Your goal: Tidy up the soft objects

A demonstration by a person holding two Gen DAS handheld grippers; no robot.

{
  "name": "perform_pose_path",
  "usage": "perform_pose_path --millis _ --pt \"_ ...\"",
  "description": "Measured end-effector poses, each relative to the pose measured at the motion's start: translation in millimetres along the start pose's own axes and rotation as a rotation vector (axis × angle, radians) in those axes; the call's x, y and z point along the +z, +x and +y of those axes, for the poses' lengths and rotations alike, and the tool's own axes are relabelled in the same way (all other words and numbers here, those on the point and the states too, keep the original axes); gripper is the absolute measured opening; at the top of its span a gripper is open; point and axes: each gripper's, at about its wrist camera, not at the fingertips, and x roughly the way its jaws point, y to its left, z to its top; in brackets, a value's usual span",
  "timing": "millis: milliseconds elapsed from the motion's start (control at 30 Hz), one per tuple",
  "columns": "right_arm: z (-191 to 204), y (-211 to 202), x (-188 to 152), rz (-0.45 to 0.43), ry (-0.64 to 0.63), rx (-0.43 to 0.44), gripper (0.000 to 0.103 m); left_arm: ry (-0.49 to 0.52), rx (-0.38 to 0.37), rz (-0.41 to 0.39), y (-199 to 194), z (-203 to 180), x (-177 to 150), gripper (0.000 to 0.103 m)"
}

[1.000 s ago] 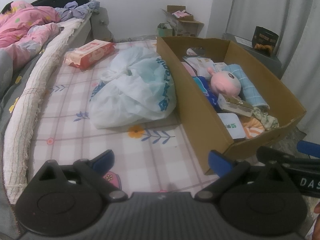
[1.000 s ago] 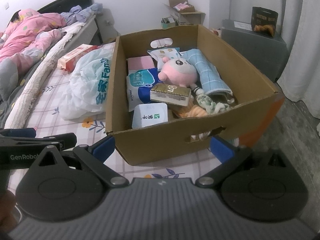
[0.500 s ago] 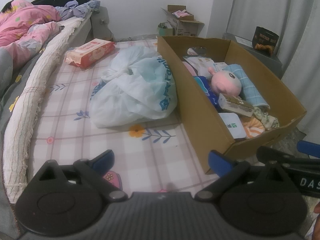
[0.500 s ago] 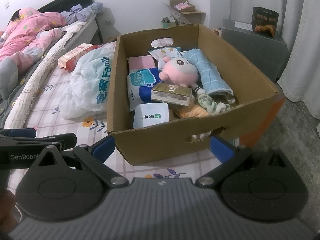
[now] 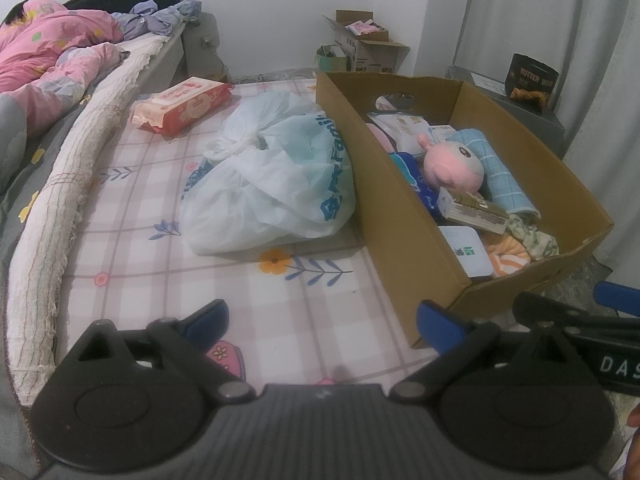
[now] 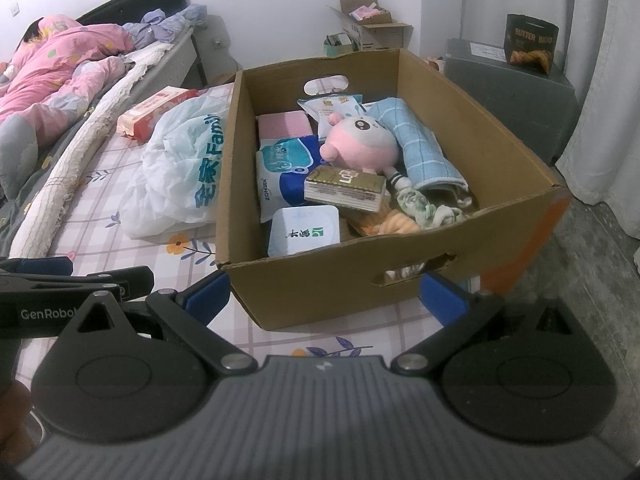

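The cardboard box [image 6: 400, 276] sits on the checked floral mattress sheet [image 5: 132, 248] and serves as the landmark here. Against the box's left wall leans a tied white plastic bag [image 5: 272, 184] printed with blue characters and "Family". Beyond that bag, farther from the box, lies a red-and-pink wet-wipes pack [image 5: 182, 106]. Behind the box, by the wall, stands a smaller open carton [image 6: 372, 26]; to the box's far right a dark paper bag [image 6: 530, 44] reads "BUTTER BREAD" and rests on a grey cabinet [image 6: 508, 92].

Inside the box, at its middle, lies a pink plush toy [image 6: 360, 144]. Right of the plush is a rolled blue checked towel [image 6: 420, 148]. Left of it lies a blue-and-white tissue pack [image 6: 286, 172] marked "ZONSEN", with a pink pack [image 6: 284, 126] behind that. Against the plush's front rests a gold-brown pack [image 6: 346, 188], lettering only partly legible. Near the box's front wall lie a white pack with green characters [image 6: 304, 230], an orange striped cloth [image 6: 396, 222] and a green-patterned cloth [image 6: 420, 206].

The left tongs [image 5: 322, 318] are spread wide over the sheet, holding nothing. The right tongs [image 6: 324, 290] are also wide and empty, at the box's front wall.
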Motion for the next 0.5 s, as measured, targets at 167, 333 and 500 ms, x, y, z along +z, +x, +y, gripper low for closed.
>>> perform_pose_path --millis 167,333,500 --pt "-0.2 0.0 0.1 0.000 0.000 0.000 0.102 -0.001 0.000 0.001 -0.1 0.1 0.0 0.101" --pt "-0.2 0.3 0.4 0.000 0.000 0.000 0.102 0.000 0.000 0.002 0.0 -0.2 0.4 0.101" --pt "-0.1 0.3 0.1 0.001 0.000 0.000 0.102 -0.003 0.000 0.004 0.0 0.2 -0.1 0.101"
